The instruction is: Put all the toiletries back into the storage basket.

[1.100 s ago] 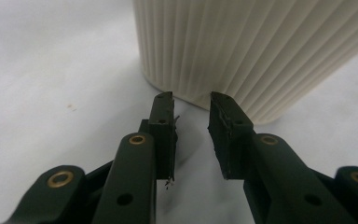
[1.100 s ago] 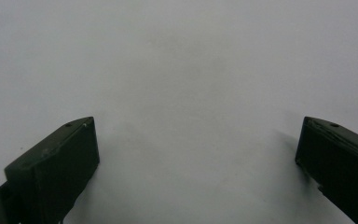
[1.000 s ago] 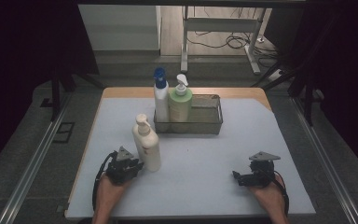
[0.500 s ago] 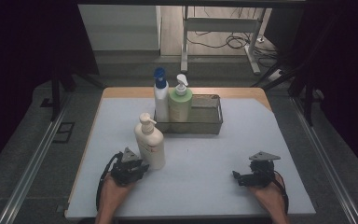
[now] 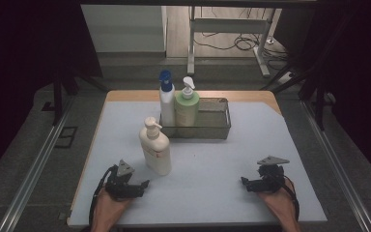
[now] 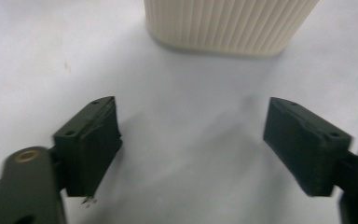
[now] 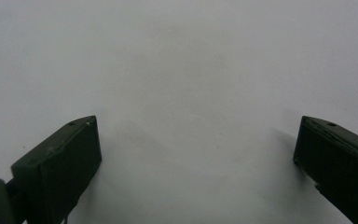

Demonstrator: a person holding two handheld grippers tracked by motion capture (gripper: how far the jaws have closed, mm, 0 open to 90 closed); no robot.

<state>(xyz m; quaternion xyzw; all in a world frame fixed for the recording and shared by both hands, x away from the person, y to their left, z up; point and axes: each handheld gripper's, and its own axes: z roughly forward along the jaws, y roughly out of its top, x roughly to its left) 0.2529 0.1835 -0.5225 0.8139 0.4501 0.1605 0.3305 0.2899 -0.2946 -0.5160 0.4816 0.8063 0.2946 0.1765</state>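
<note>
Just ahead of the left tool (image 6: 191, 140), whose jaws have just opened wide and empty, stands the cream bottle (image 6: 230, 25).

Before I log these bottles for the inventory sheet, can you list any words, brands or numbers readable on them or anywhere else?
None can be read.
Cream ribbed plastic pump bottle: a reddish mark on the front, too small and blurred.
Green pump bottle and white bottle with a blue pump in the wire mesh basket: no legible text.

My high view looks forward and down on the whole bench (image 5: 280, 145) from above. Each gripper view sits low, very near its surface. The left one shares the cream bottle (image 6: 228, 23) (image 5: 155, 147) with it.
</note>
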